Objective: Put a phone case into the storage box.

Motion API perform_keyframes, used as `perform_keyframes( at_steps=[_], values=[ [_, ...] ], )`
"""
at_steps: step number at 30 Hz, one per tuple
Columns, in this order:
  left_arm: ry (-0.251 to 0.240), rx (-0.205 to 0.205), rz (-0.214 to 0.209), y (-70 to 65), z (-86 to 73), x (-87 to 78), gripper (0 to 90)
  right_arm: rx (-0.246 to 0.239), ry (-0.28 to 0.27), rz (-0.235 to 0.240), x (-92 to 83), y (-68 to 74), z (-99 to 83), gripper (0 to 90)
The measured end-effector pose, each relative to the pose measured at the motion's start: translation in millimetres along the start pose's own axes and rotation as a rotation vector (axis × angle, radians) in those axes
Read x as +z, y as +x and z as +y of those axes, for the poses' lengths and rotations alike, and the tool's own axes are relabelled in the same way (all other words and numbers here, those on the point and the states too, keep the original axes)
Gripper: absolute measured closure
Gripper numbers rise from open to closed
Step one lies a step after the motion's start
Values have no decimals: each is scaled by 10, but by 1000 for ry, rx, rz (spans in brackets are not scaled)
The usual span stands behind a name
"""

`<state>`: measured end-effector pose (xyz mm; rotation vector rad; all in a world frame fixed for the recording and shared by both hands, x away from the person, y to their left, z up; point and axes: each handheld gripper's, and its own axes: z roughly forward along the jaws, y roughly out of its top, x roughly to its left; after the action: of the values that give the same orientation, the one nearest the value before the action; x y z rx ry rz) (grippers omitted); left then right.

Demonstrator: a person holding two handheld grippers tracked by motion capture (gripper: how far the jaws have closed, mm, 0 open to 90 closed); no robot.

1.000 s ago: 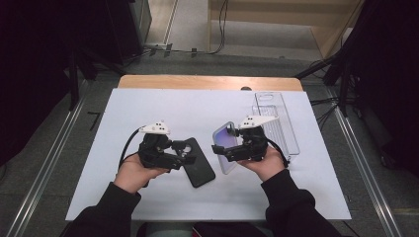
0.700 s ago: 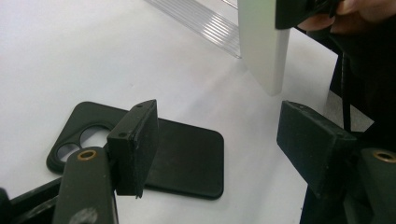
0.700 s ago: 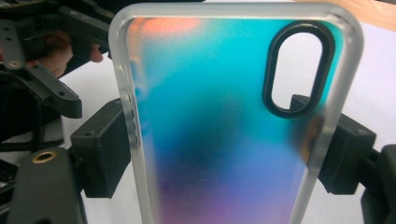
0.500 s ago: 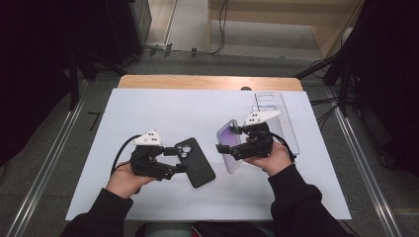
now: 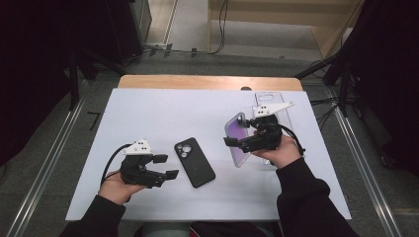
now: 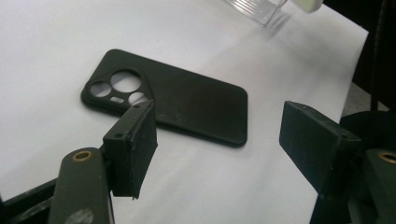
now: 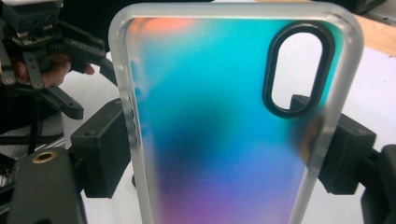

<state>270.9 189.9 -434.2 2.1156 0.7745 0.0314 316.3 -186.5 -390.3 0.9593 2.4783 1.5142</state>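
Right gripper (image 5: 236, 142) fingers pinching an iridescent phone case (image 7: 233, 121) by its edges, raised upright over the white tabletop (image 5: 163, 108), left gripper (image 5: 165, 166) fingers spread, empty, just beside a black phone (image 5: 194, 162) lying flat

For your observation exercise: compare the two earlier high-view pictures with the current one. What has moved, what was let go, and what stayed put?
The left gripper has drawn back toward the table's near left, off the black phone case, its jaws open and empty. The right gripper, shut on the iridescent phone case, has lifted it slightly up and away. The black case has barely shifted; the clear plastic tray stayed in place.
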Motion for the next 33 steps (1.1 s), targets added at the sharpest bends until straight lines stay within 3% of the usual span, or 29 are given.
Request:
perform_keyframes(
  at_steps=[7,13,29,33],
  values=[
    [13,-19,33,26,-101,-46,281,13,-23,-48,-153,-110,81,162],
    [4,-42,46,36,-154,-90,281,52,-68,-113,-299,-241,133,163],
    [-6,-81,83,79,-201,-129,282,201,-160,-369,-577,-567,87,162],
    [-5,-86,90,84,-202,-137,282,211,-174,-436,-616,-640,64,162]
  ],
)
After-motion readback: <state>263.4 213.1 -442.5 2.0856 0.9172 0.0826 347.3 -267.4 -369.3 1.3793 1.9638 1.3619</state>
